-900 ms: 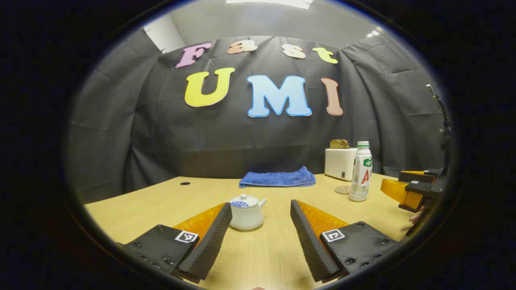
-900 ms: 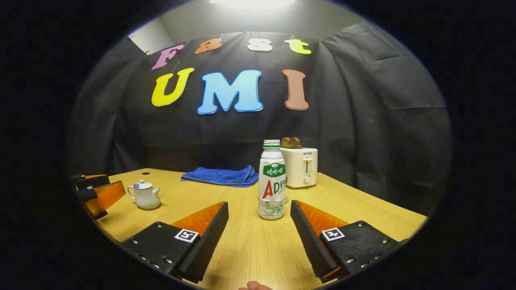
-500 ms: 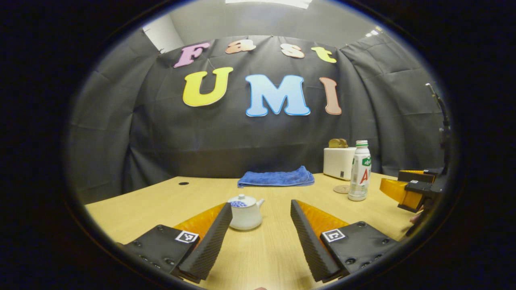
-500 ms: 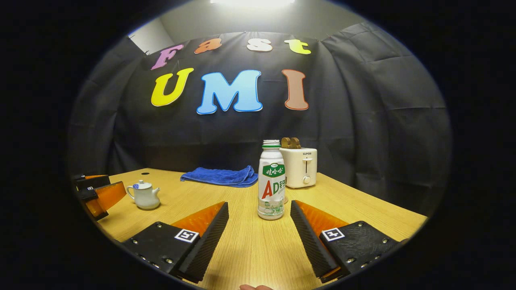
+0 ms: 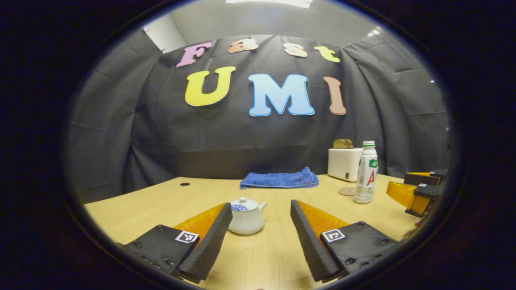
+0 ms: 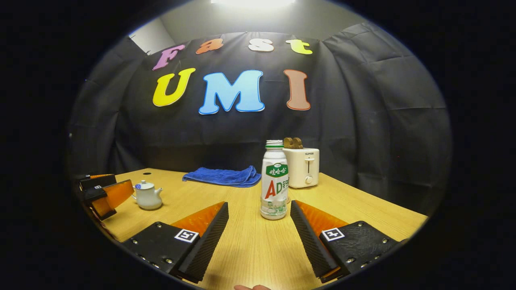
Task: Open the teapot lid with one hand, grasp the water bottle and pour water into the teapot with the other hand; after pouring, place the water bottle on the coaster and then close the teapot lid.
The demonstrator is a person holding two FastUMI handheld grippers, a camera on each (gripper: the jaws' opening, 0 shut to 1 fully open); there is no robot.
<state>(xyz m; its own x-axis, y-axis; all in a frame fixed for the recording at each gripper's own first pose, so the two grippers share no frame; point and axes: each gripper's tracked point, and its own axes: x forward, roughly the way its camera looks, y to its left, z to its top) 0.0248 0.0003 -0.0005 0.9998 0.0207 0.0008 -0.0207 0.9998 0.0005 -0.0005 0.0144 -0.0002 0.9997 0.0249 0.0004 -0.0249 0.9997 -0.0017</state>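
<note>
A small white teapot (image 5: 246, 216) with its lid (image 5: 244, 204) on stands on the wooden table just ahead of my left gripper (image 5: 261, 205), which is open and empty. The teapot (image 6: 148, 196) also appears at the left in the right gripper view, next to the left gripper (image 6: 107, 193). An upright water bottle (image 6: 274, 181) with a white body and green band stands just beyond my open right gripper (image 6: 259, 204), slightly right of centre. The bottle (image 5: 366, 173) stands beside a round coaster (image 5: 346, 191), with the right gripper (image 5: 417, 192) near it.
A folded blue towel (image 5: 279, 179) lies at the back of the table (image 5: 266, 257). A white toaster (image 6: 302, 167) with bread in it stands behind the bottle. Black cloth walls close the booth behind the table.
Both grippers have shifted slightly left, so the teapot, bottle and toaster sit a little further right in each view. Both stay open.
</note>
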